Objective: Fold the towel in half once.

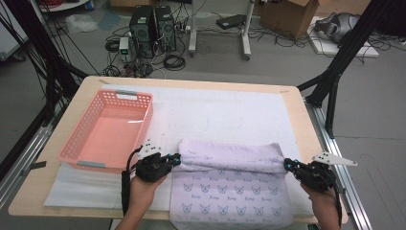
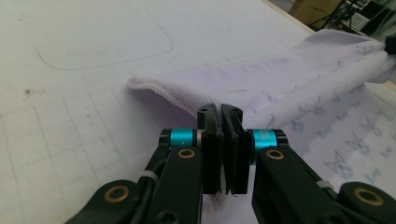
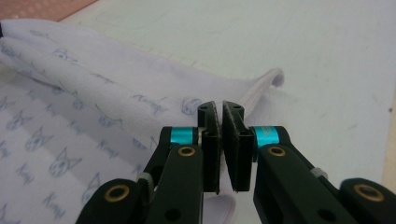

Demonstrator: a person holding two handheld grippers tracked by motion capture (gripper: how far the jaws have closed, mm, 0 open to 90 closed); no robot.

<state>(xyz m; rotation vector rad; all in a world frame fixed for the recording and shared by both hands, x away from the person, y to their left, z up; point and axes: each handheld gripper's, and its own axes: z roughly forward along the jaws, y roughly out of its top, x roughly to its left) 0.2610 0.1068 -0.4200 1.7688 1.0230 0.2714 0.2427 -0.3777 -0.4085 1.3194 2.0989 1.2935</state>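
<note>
Black jaws of the left gripper (image 2: 223,114) stand pressed together with the hem of a pale lilac towel (image 2: 289,79) pinched between the pads; the cloth edge runs down between them and shows again below. In the right gripper view, the right gripper (image 3: 223,112) is likewise clamped on the towel's opposite end, a fold of cloth caught between its pads and a hemmed corner sticking out just past them.

From the high view, the towel (image 1: 230,189), printed with small cat faces, lies at the near edge of the table (image 1: 306,124), on a white mat (image 1: 225,115) that covers most of the tabletop. Its far part is doubled over toward the person into a raised fold stretched between the two grippers, the left gripper (image 1: 176,159) at the fold's left end and the right gripper (image 1: 287,164) at its right end. The lower part of the towel lies flat and reaches the table's near edge.

A pink basket (image 1: 76,143) sits near the table's left edge, just beside the left hand (image 1: 148,177), apart from the towel.
</note>
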